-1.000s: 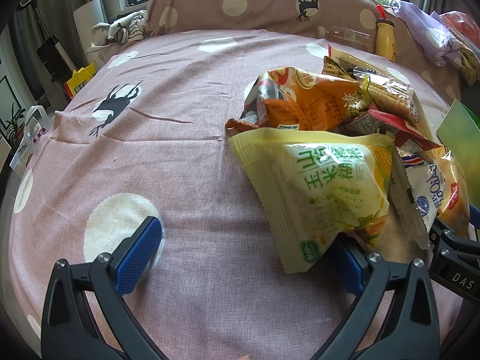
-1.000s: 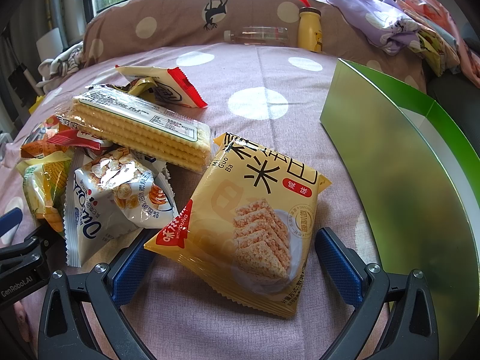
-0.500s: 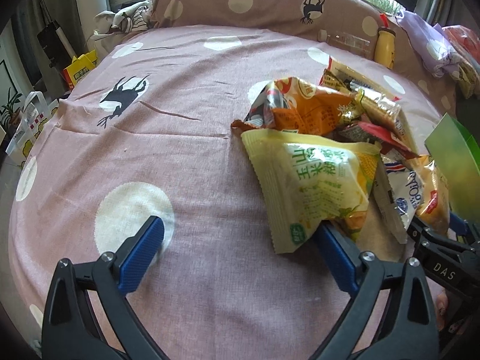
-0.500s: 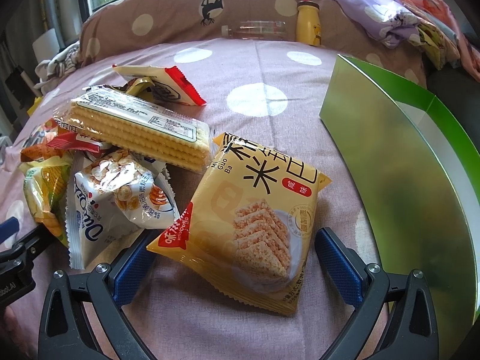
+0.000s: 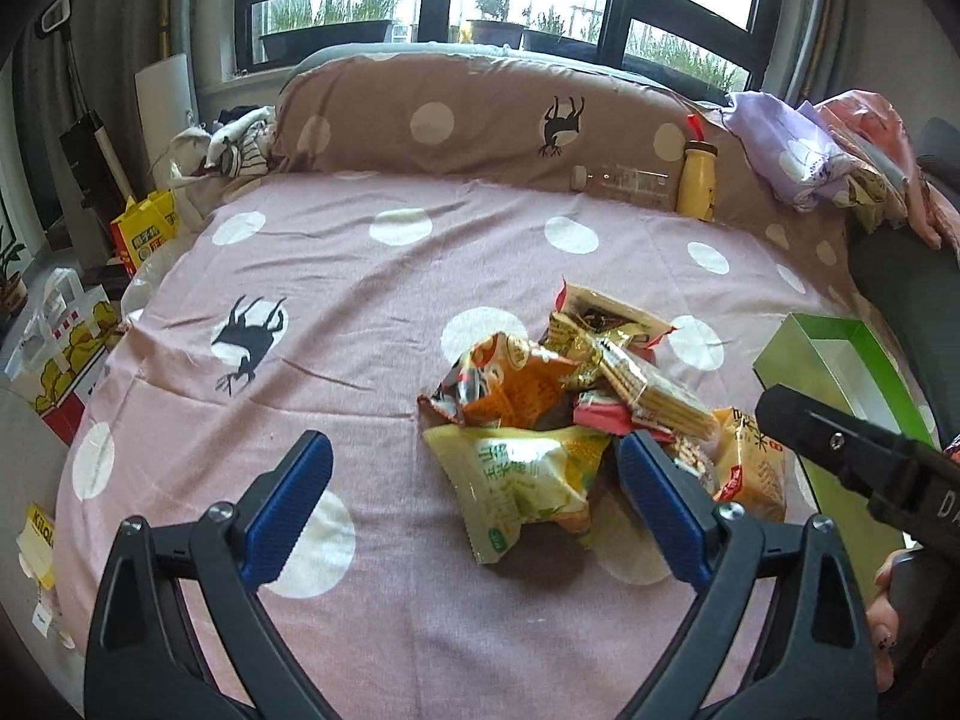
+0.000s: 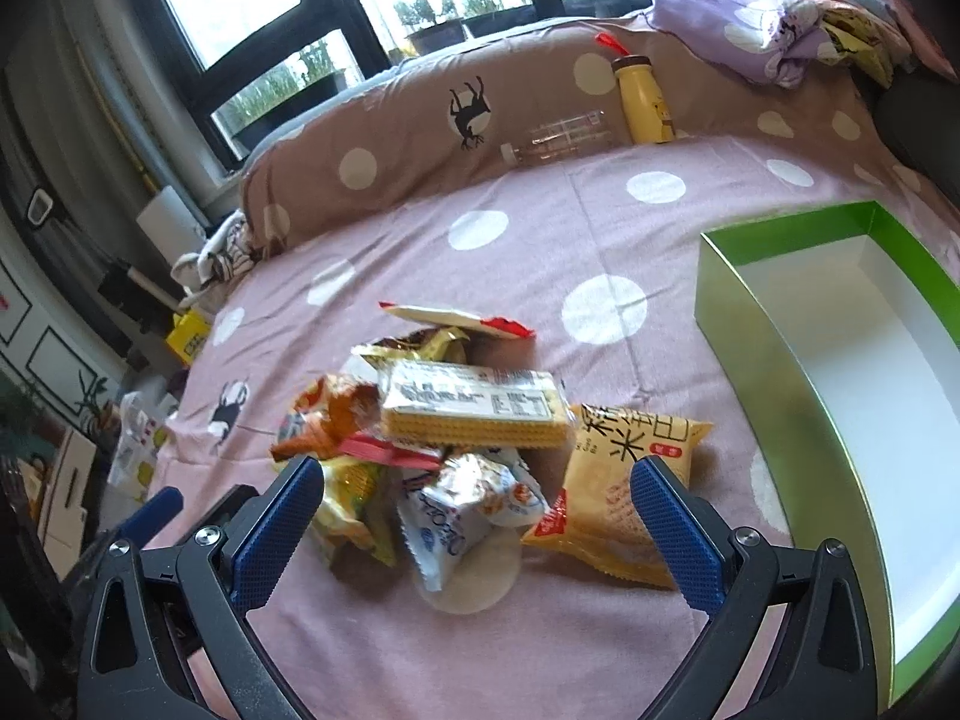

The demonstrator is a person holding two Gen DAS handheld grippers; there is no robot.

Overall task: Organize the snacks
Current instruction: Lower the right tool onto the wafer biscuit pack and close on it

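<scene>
Snacks in crinkly foil packets [image 6: 474,420] lie heaped beside the empty green cardboard box [image 6: 750,294], probably their destination; left gripper [image 5: 474,498] spread but closing on nothing, right gripper [image 6: 474,516] spread, empty.

I've lifted both my left claw [image 5: 474,504] and right claw [image 6: 477,531] off the snack pile [image 6: 456,450]; left jaws are closing, empty.

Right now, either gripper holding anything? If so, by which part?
Nothing is held. The left gripper is closing slightly, jaws wide above the yellow-green corn snack bag, not touching it. The right gripper is open above the snack pile.
</scene>
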